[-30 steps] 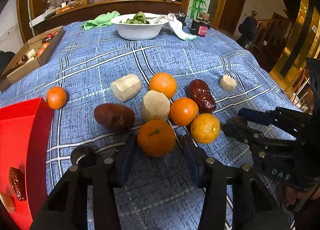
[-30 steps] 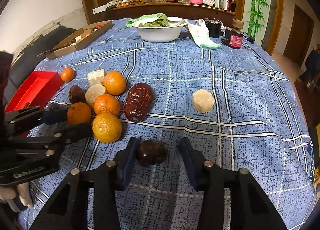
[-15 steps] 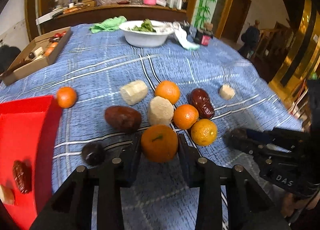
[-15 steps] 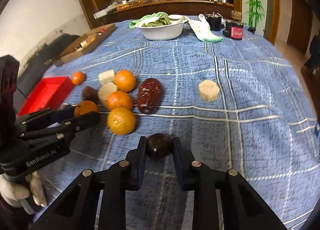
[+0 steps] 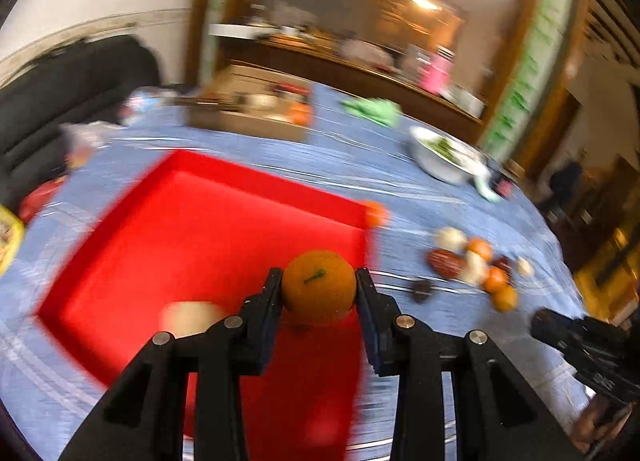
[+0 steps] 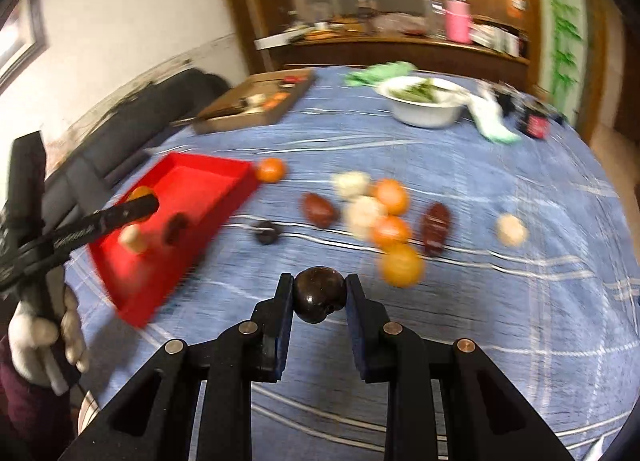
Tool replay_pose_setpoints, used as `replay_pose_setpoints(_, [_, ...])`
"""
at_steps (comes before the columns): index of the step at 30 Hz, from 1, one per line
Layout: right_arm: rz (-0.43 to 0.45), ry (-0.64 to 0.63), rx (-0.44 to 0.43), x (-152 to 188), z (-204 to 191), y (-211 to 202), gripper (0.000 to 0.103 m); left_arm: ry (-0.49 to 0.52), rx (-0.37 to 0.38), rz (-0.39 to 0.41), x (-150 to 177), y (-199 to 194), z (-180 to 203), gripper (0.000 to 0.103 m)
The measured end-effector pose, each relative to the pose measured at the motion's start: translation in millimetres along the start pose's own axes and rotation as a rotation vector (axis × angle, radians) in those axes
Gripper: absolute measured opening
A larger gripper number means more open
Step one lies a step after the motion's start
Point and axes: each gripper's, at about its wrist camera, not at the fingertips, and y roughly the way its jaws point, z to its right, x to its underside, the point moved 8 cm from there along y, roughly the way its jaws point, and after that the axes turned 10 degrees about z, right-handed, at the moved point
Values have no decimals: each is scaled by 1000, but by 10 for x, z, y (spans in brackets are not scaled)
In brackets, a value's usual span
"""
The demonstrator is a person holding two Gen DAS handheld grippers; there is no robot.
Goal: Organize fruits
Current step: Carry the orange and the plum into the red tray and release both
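My left gripper (image 5: 319, 293) is shut on an orange (image 5: 319, 285) and holds it above the red tray (image 5: 168, 237), near its right wall. A pale fruit piece (image 5: 188, 317) lies in the tray. My right gripper (image 6: 319, 295) is shut on a dark round fruit (image 6: 319, 293), lifted over the blue cloth. In the right wrist view the left gripper (image 6: 136, 205) hangs over the tray (image 6: 200, 185). Several oranges (image 6: 401, 265), pale pieces (image 6: 362, 211) and dark dates (image 6: 435, 227) lie loose right of the tray.
A white bowl of greens (image 6: 424, 103) and a cardboard box (image 6: 256, 105) stand at the far side. A lone orange (image 6: 271, 169) touches the tray's far corner. A small dark fruit (image 6: 266, 231) lies beside the tray. A pale piece (image 6: 511, 229) lies apart at right.
My left gripper lifted the orange and swung left over the red tray. My right gripper lifted the dark round fruit off the cloth and turned left. Both views are motion-blurred.
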Motion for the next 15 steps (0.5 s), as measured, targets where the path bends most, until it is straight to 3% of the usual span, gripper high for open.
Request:
replay_pose_setpoints(7, [-54, -66, -152, -13, -923, 332, 28, -92, -147, 35, -6, -176, -818, 34])
replay_pose_setpoints(15, [-108, -146, -224, 8, -1675, 803, 28, -117, -178, 7, 108, -106, -1057, 35])
